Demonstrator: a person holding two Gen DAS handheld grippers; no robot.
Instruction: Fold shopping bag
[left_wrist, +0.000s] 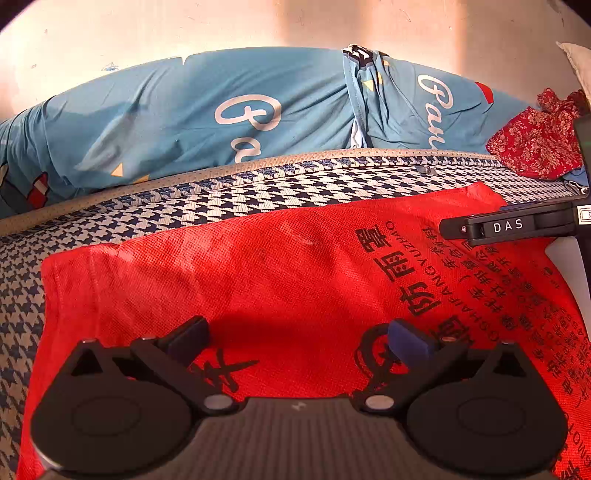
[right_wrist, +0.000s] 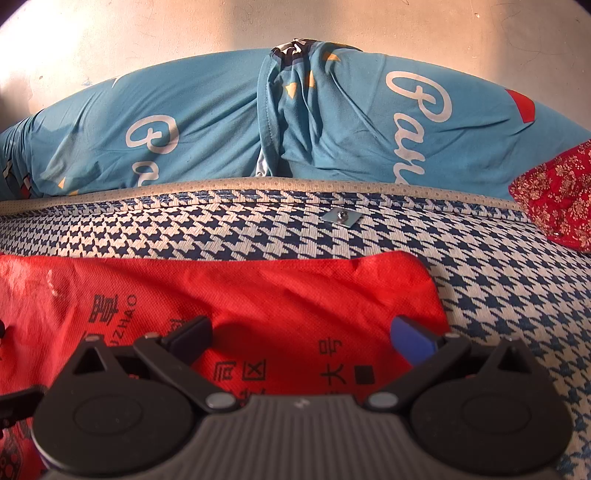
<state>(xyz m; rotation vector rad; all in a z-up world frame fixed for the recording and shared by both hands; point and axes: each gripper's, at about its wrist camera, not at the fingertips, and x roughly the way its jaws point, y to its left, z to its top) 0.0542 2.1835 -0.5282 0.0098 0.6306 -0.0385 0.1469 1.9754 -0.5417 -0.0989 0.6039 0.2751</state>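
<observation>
A red non-woven shopping bag (left_wrist: 280, 273) with black printed characters lies flat on a blue-and-white houndstooth mat. My left gripper (left_wrist: 297, 341) hovers open over the bag's near part, nothing between its fingers. In the left wrist view, the right gripper's black body marked DAS (left_wrist: 509, 225) reaches in from the right over the bag's far right corner. In the right wrist view, the red bag (right_wrist: 295, 295) fills the lower left, its far right corner rounded near the mat. My right gripper (right_wrist: 303, 341) is open above that corner area, holding nothing.
The houndstooth mat (right_wrist: 498, 280) has a beige trimmed far edge and a small metal snap tag (right_wrist: 341, 216). Behind it lies a bunched blue quilt (left_wrist: 221, 122) with white script against a pale wall. A red floral cloth (left_wrist: 535, 144) sits at the far right.
</observation>
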